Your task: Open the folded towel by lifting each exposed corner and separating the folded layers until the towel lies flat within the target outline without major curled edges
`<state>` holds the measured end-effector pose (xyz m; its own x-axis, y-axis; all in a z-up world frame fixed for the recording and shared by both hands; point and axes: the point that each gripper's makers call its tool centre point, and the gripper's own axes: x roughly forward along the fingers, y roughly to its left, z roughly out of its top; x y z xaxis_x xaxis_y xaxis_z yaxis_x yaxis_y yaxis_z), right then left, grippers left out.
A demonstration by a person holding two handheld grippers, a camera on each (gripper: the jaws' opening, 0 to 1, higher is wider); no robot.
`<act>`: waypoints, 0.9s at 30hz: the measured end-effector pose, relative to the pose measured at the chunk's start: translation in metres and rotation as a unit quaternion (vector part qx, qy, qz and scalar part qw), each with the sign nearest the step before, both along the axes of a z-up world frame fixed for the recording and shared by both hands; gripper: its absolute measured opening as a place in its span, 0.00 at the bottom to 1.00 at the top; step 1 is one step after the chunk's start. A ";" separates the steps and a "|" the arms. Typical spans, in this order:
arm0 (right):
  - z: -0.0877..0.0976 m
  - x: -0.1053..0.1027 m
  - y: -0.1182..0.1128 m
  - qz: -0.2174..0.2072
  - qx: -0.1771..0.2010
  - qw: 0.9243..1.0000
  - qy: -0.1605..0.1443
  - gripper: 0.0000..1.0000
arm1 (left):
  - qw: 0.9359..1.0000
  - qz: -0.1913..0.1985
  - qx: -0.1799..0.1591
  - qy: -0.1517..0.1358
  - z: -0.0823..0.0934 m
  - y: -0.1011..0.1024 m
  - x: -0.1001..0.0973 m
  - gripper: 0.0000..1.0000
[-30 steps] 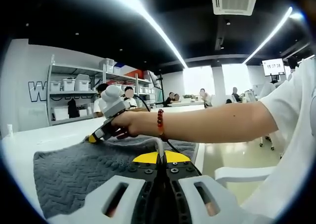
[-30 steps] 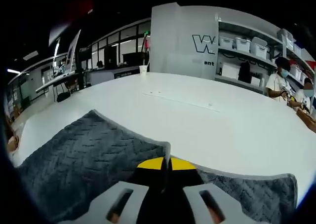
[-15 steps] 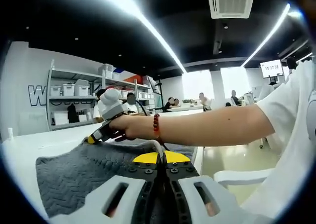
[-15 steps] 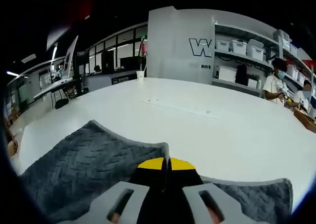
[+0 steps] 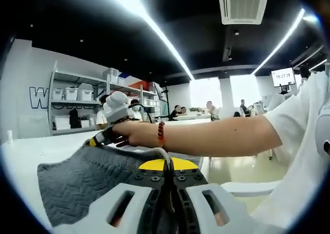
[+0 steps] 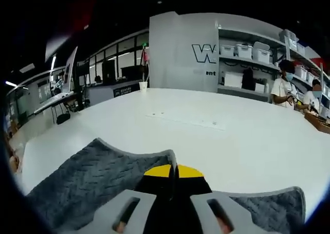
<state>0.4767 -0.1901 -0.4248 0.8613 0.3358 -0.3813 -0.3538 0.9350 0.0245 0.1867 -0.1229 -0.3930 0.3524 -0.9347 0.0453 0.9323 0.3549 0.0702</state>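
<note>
A dark grey towel with a zigzag weave lies spread on the white table. My left gripper is shut on the towel's near edge. Across the left gripper view a person's bare arm with a red bead bracelet holds the right gripper at the towel's far corner. In the right gripper view my right gripper is shut on the pale hem of the towel, which falls away to both sides above the table.
Shelves with white bins stand along a grey wall. Several people sit at tables behind. A paper cup stands at the table's far edge. A white chair is to the right below the arm.
Both grippers have risen a little with the towel's edge. The far corner of the towel stands higher off the table than before.
</note>
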 end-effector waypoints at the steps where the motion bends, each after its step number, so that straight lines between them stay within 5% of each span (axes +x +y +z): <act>1: 0.000 0.000 0.000 0.000 0.001 1.000 0.000 0.00 | 1.000 0.000 0.002 -0.001 0.000 0.000 0.000 0.00; 15: 0.016 0.000 0.006 -0.002 0.047 0.999 -0.007 0.00 | 1.000 -0.014 -0.018 0.015 0.009 0.005 -0.003 0.00; 18: 0.023 0.001 0.003 -0.007 -0.011 1.000 -0.022 0.00 | 1.000 -0.015 -0.017 0.010 0.011 0.006 -0.004 0.00; 21: 0.033 -0.001 0.013 0.002 0.014 0.999 -0.031 0.00 | 0.999 -0.026 -0.030 0.016 0.015 0.007 -0.006 0.00; 27: 0.041 -0.001 0.018 0.005 0.005 0.999 -0.035 0.00 | 0.999 -0.027 -0.025 0.010 0.018 0.012 -0.007 0.00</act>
